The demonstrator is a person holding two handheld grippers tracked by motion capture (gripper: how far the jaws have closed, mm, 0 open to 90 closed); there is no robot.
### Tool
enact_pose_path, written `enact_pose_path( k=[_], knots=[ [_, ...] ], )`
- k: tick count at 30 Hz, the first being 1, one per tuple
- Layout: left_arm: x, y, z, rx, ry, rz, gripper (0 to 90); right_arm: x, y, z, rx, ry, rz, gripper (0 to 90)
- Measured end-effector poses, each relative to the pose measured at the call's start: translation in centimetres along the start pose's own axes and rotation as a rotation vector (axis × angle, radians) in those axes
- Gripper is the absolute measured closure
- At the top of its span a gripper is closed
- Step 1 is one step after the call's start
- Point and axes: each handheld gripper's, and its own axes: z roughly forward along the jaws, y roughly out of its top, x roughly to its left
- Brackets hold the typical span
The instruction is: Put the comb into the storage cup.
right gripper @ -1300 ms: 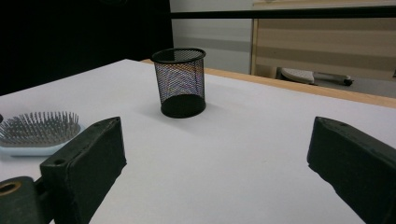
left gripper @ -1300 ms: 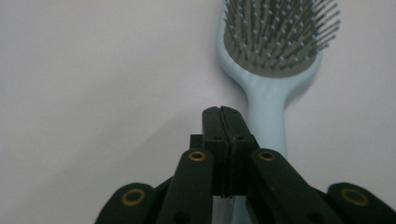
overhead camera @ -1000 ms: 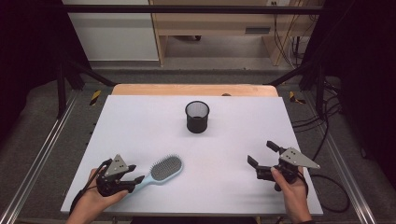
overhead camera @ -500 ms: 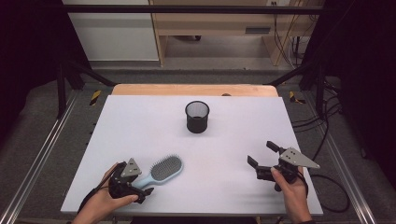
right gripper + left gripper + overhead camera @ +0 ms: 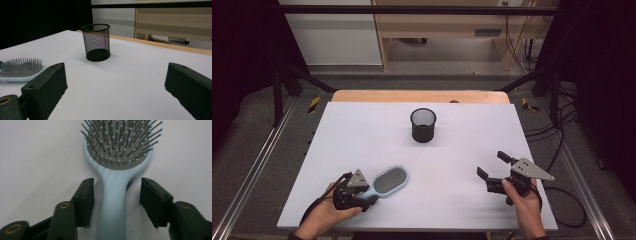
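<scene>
A light blue hairbrush [image 5: 387, 181] lies bristles up on the white table, near its front left. In the left gripper view the brush [image 5: 117, 170] points away from me, its handle running down between the jaws. My left gripper [image 5: 371, 194] straddles that handle; its jaws have just been closing, but a gap still shows on each side [image 5: 116, 185]. My right gripper [image 5: 492, 164] stands open at the front right with nothing between its fingers [image 5: 116, 68]. From there the brush [image 5: 21, 67] lies off to the left.
A black mesh pen cup [image 5: 423, 125] stands upright near the middle of the table's far half, and straight ahead in the right gripper view [image 5: 96, 41]. The white table top [image 5: 362, 130] ends at a wooden strip at the back. Cables trail off the right edge.
My left gripper has moved right, up to the brush, and its jaws now stand on either side of the handle. The right gripper and the cup have stayed put.
</scene>
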Motion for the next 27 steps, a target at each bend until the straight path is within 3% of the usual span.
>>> enact_pose_path(
  k=[4, 13, 18, 20, 22, 27],
  knots=[
    [-0.1, 0.1, 0.0, 0.001, 0.006, -0.005, 58.9, 0.1, 0.0, 0.1, 0.003, 0.002, -0.002, 4.1],
    [-0.4, 0.0, 0.0, -0.007, 0.012, -0.001, 68.7, 0.1, 0.0, 0.1, 0.004, 0.003, -0.004, 4.1],
    [-0.7, 0.2, 0.1, 0.008, 0.03, 0.018, 69.2, 0.1, 0.0, 0.1, 0.002, 0.005, -0.003, 4.1],
    [-1.0, 0.2, 0.0, -0.002, 0.047, 0.045, 69.3, 0.1, 0.0, 0.0, 0.003, 0.005, 0.0, 4.1],
    [-1.0, 0.2, 0.0, -0.007, 0.051, 0.045, 69.3, 0.1, 0.0, 0.1, 0.0, 0.005, -0.002, 4.1],
    [-1.2, 0.9, 0.4, -0.067, 0.079, 0.06, 69.3, 0.3, 0.0, 0.2, -0.001, 0.012, 0.004, 3.9]
  ],
)
